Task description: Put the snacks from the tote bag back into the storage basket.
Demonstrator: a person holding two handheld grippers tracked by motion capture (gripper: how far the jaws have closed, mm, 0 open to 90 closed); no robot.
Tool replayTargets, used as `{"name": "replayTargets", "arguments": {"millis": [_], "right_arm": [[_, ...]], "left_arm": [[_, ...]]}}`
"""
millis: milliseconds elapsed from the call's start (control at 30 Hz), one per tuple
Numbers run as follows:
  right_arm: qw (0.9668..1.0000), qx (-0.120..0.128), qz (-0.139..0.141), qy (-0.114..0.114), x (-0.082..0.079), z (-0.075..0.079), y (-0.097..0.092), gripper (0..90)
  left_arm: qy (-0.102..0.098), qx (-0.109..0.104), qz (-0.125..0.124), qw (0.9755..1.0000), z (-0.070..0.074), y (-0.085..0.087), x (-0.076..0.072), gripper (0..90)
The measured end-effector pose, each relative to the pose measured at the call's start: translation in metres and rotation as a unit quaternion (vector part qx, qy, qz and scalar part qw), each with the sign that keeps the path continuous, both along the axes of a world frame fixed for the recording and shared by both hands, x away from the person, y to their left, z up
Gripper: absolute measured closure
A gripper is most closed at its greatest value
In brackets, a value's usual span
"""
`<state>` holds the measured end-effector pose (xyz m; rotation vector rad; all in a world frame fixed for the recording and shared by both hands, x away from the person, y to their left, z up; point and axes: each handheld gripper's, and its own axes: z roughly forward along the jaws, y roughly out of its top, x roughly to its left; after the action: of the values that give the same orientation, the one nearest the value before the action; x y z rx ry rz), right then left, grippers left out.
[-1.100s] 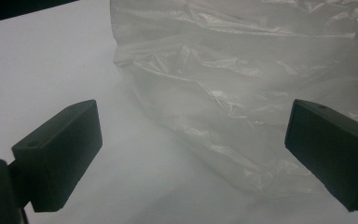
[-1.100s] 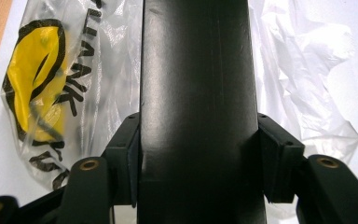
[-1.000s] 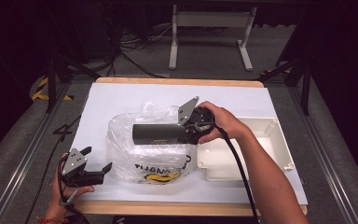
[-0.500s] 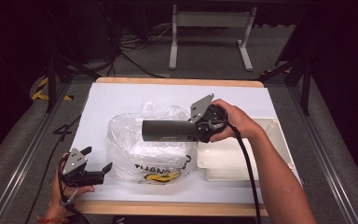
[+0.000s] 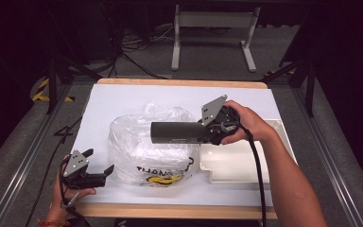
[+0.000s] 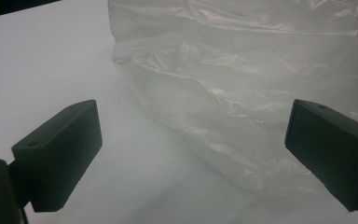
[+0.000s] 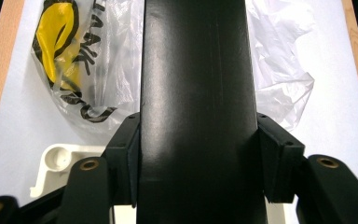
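The left gripper [image 5: 100, 174] rests at the near left corner of the bench [image 5: 123, 99], just left of the plastic bag [image 5: 142, 146], its jaws spread wide and holding nothing. In the left gripper view the bag's crinkled side lies just ahead between those jaws, not touched.

The plastic bag sits in the middle of the bench, thin, clear and puffed up, with a yellow and black print on its near side. It looks very light, soft and slippery; it would likely collapse under any push, so a pinch on a fold or the rim seems the best hold.

Above the bag's right side, the right gripper [image 5: 207, 133] is clamped on one end of a dark tube [image 5: 177, 133], which lies level and points left over the bag. The tube looks stiff and smooth; a hold nearer its middle would probably balance it better.

Right of the bag lies a white tray [image 5: 246, 165].
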<state>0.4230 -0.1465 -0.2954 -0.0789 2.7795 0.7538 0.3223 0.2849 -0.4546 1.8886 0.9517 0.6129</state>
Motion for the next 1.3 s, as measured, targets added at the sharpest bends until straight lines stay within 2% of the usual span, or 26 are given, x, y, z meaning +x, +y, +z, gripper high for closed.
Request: {"name": "replayTargets", "arguments": {"millis": [667,1300], "right_arm": [[0.9999,0.002,-0.011,-0.001,-0.005,0.004,-0.027,42.6],[0.9996,0.008,-0.026,-0.012,-0.010,0.012,-0.053,42.6]], "left_arm": [[0.000,0.000,0.001,1.0000,0.000,0.000,0.000,4.6],[0.003,0.000,0.000,1.0000,0.000,0.000,0.000,4.6]]}}
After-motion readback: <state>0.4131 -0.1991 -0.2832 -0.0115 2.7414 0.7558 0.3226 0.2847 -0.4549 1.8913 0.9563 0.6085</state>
